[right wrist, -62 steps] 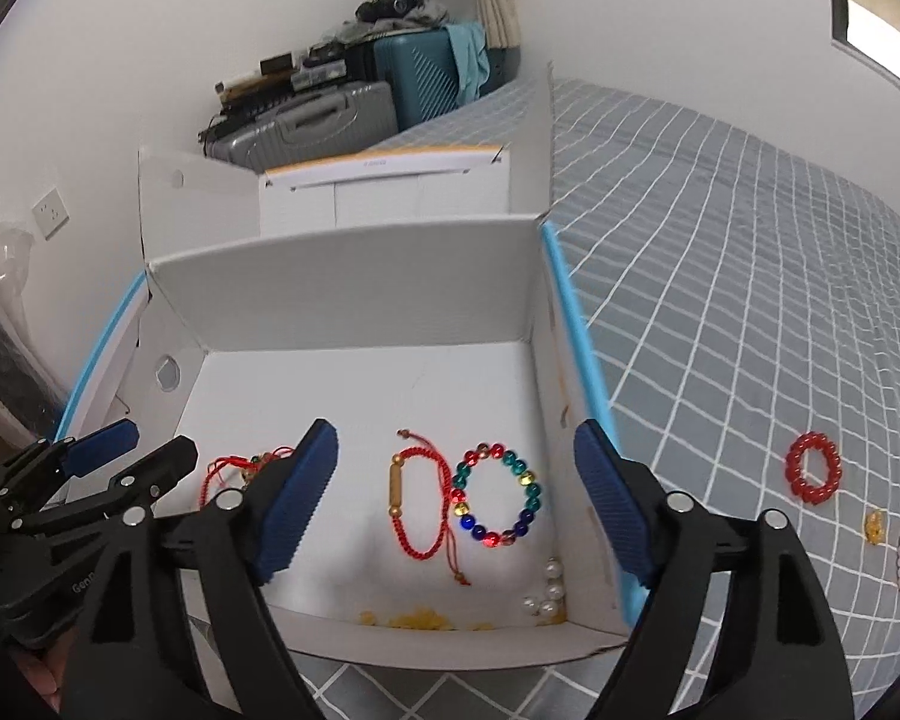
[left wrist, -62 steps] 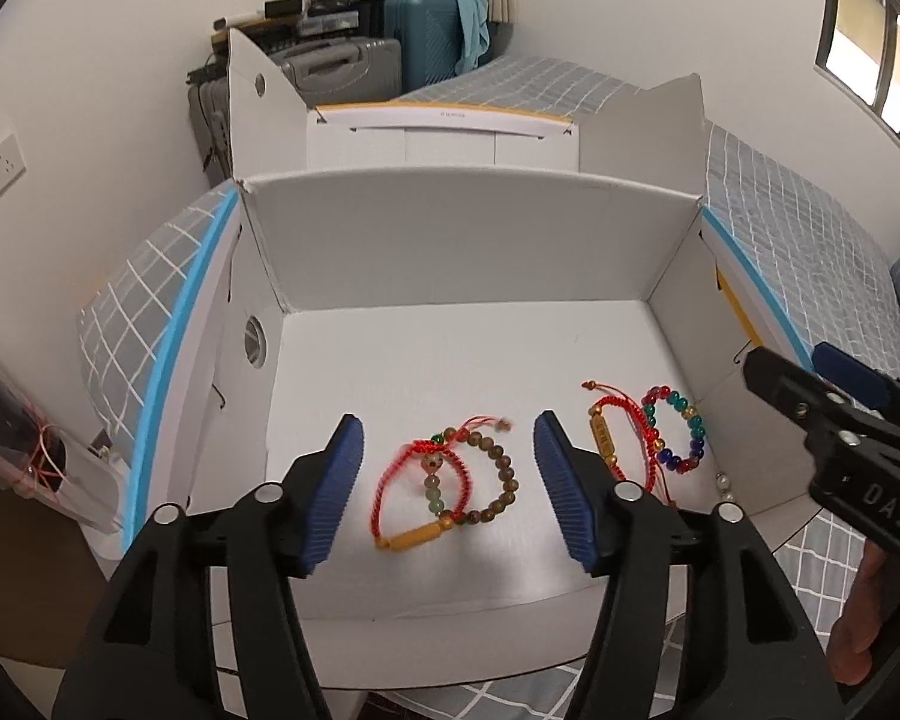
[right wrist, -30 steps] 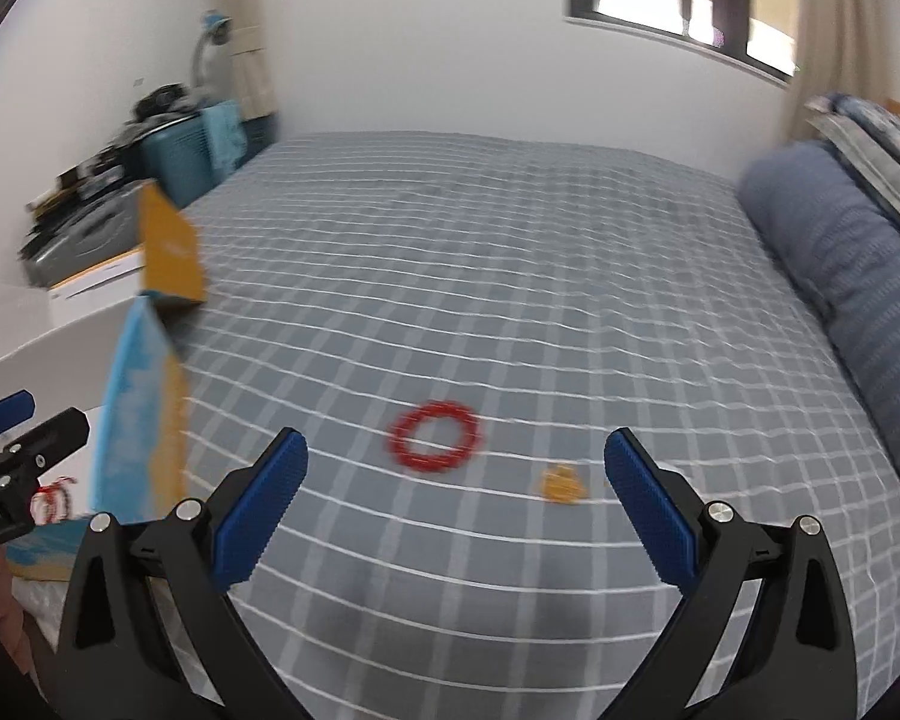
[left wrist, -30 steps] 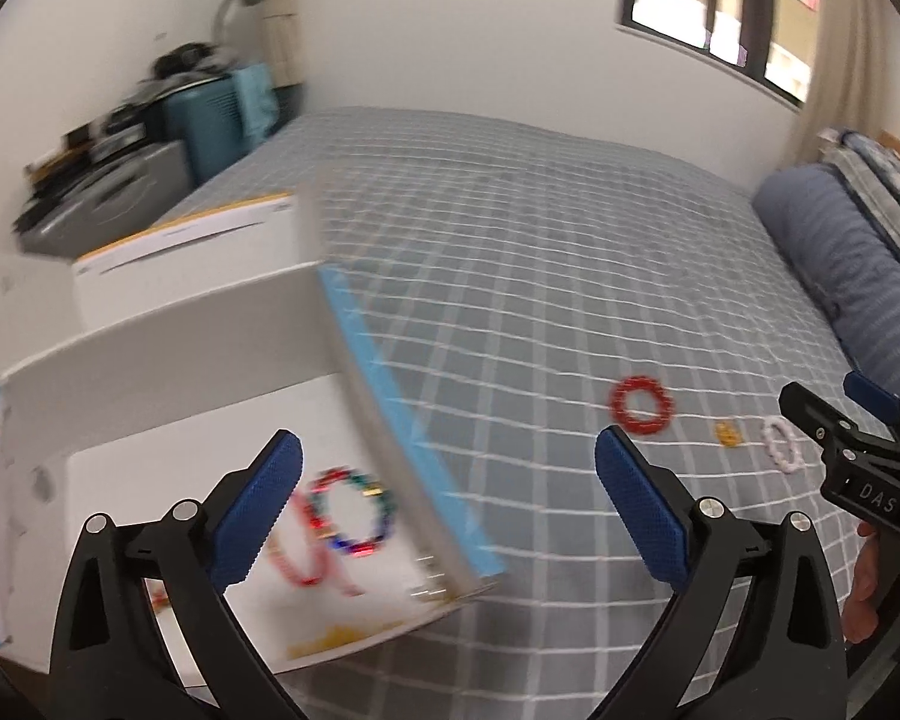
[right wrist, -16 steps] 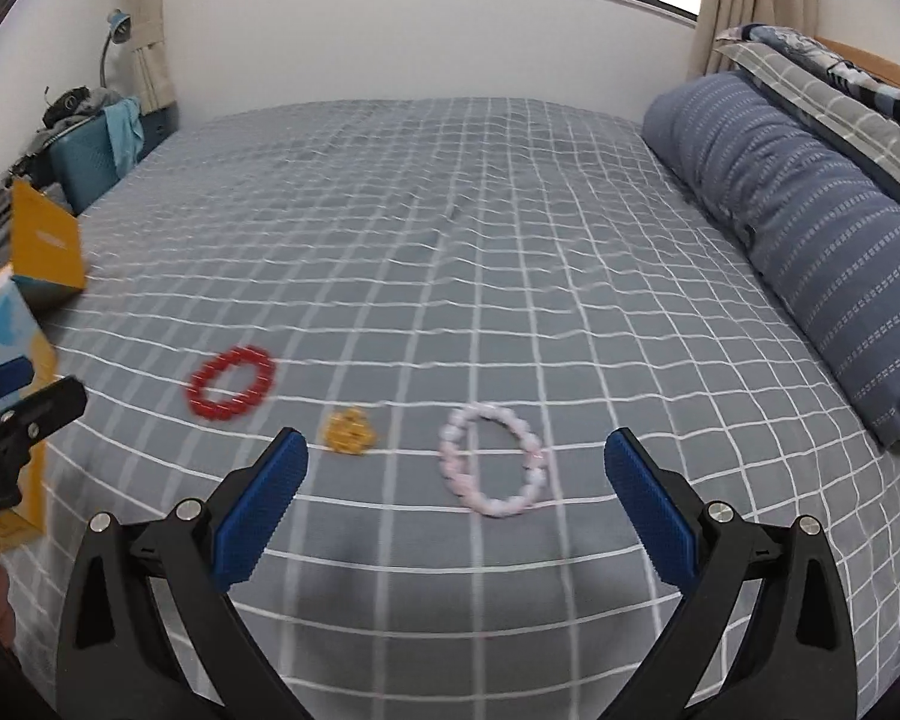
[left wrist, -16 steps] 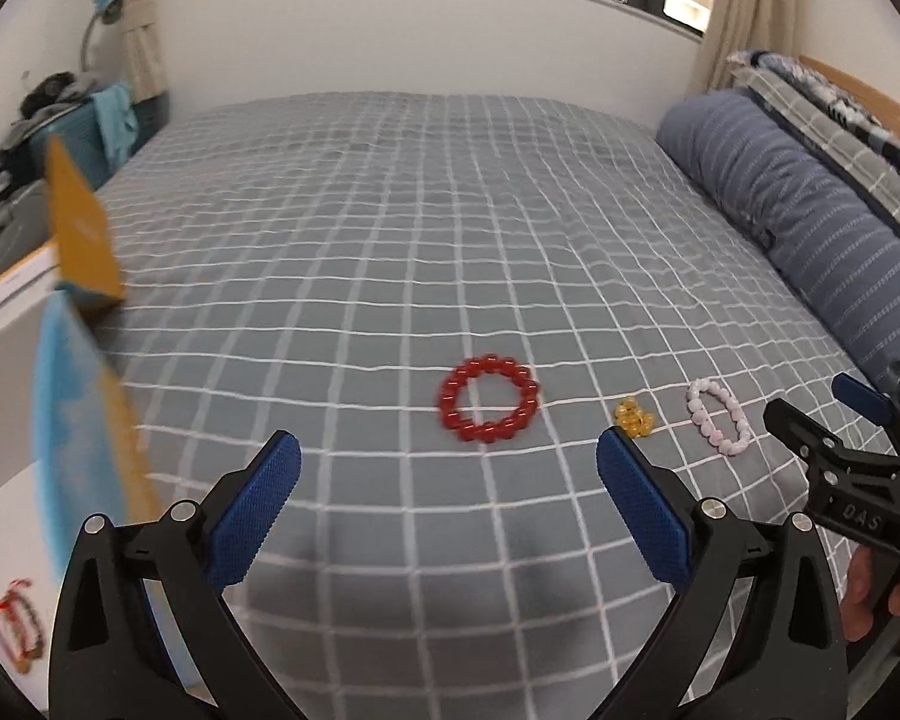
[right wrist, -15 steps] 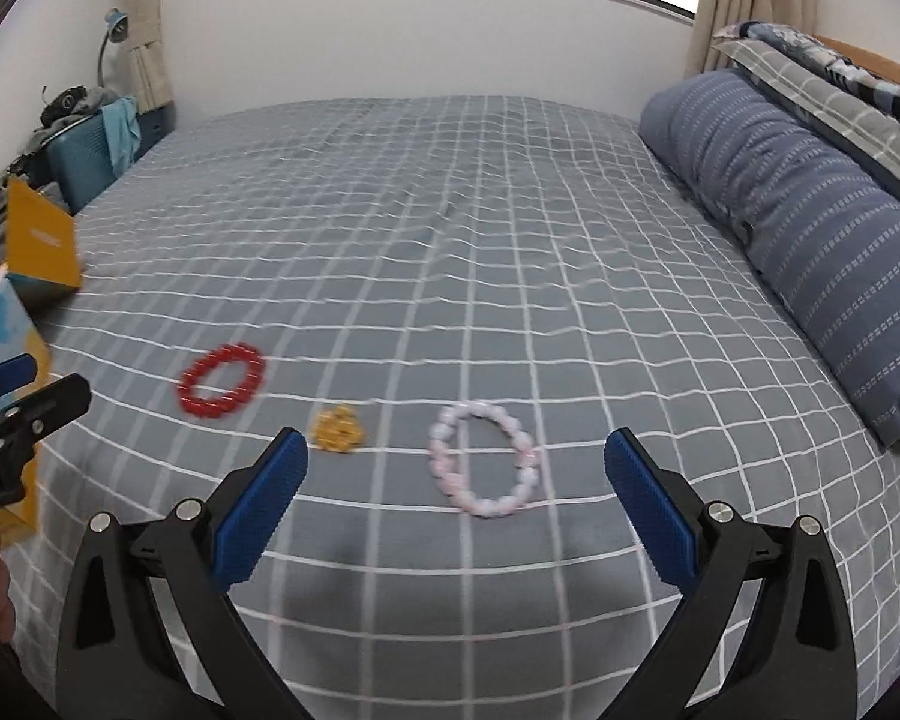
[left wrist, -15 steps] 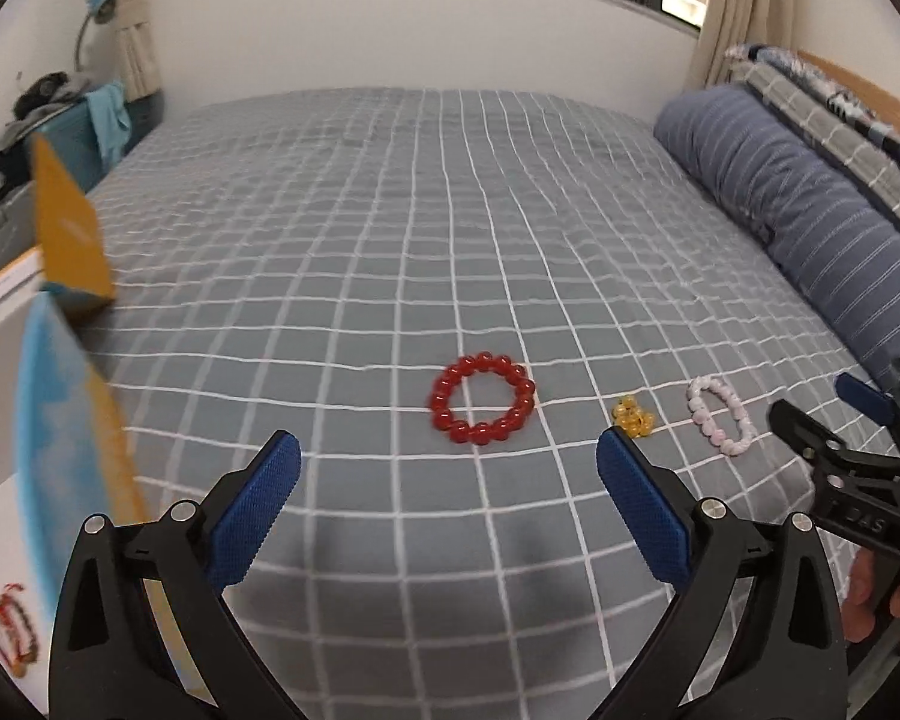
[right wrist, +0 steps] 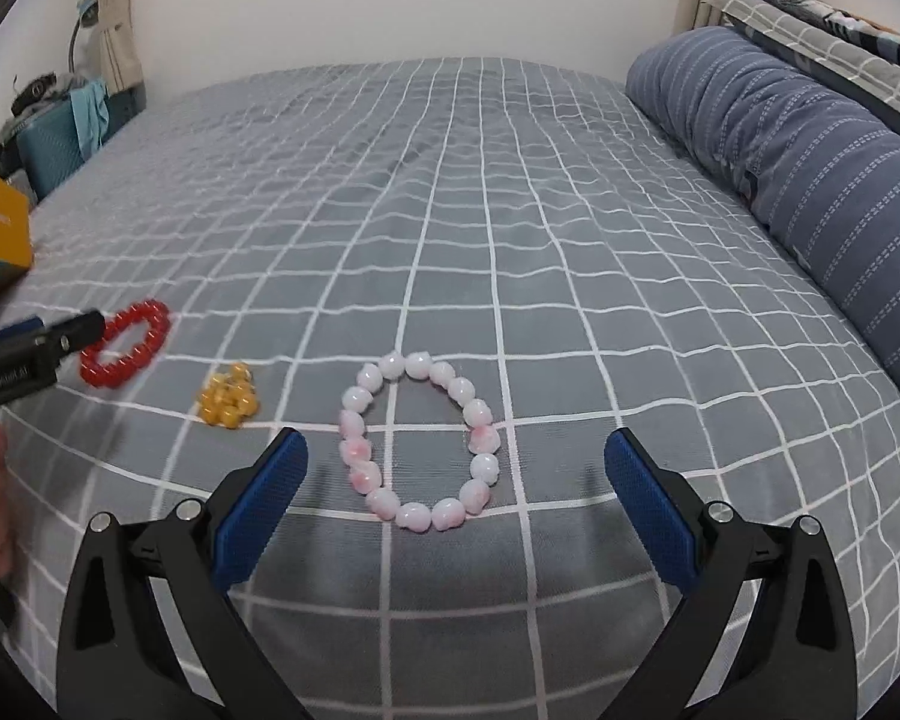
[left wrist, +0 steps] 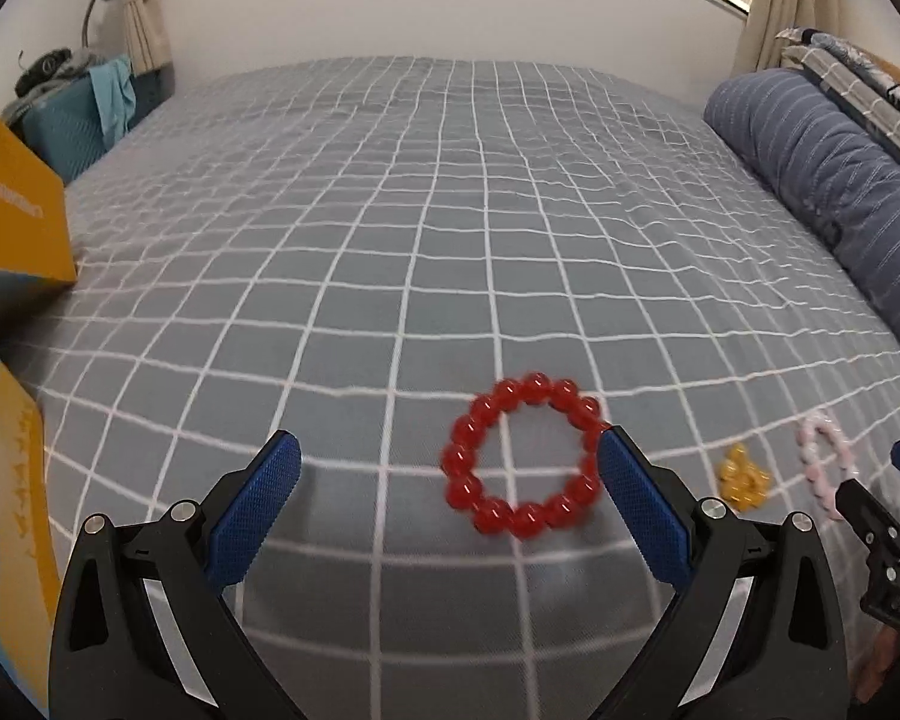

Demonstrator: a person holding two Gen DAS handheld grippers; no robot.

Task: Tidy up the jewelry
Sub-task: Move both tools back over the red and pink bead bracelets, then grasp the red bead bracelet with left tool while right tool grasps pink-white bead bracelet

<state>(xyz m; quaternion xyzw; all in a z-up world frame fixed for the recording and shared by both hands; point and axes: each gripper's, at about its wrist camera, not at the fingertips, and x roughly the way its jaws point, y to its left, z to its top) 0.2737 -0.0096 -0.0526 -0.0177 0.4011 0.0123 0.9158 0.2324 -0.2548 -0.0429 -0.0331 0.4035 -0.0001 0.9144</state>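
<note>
A red bead bracelet (left wrist: 525, 456) lies on the grey checked bed, just ahead of my open, empty left gripper (left wrist: 449, 505), nearer its right finger. A small yellow bead cluster (left wrist: 744, 478) and a pink-white bead bracelet (left wrist: 825, 463) lie to its right. In the right wrist view the pink-white bracelet (right wrist: 420, 441) lies between the fingers of my open, empty right gripper (right wrist: 456, 501). The yellow cluster (right wrist: 229, 403) and red bracelet (right wrist: 125, 351) lie to its left, with the left gripper's tip (right wrist: 60, 336) over the red one.
The orange and blue side of the cardboard jewelry box (left wrist: 15, 222) stands at the left edge. A striped blue bolster pillow (right wrist: 810, 180) runs along the right side of the bed. Suitcases (left wrist: 78, 114) stand beyond the bed at back left.
Both grippers have swung right from the box to the bed and moved in low. The red bracelet now sits close to the left gripper, the pink one between the right fingers.
</note>
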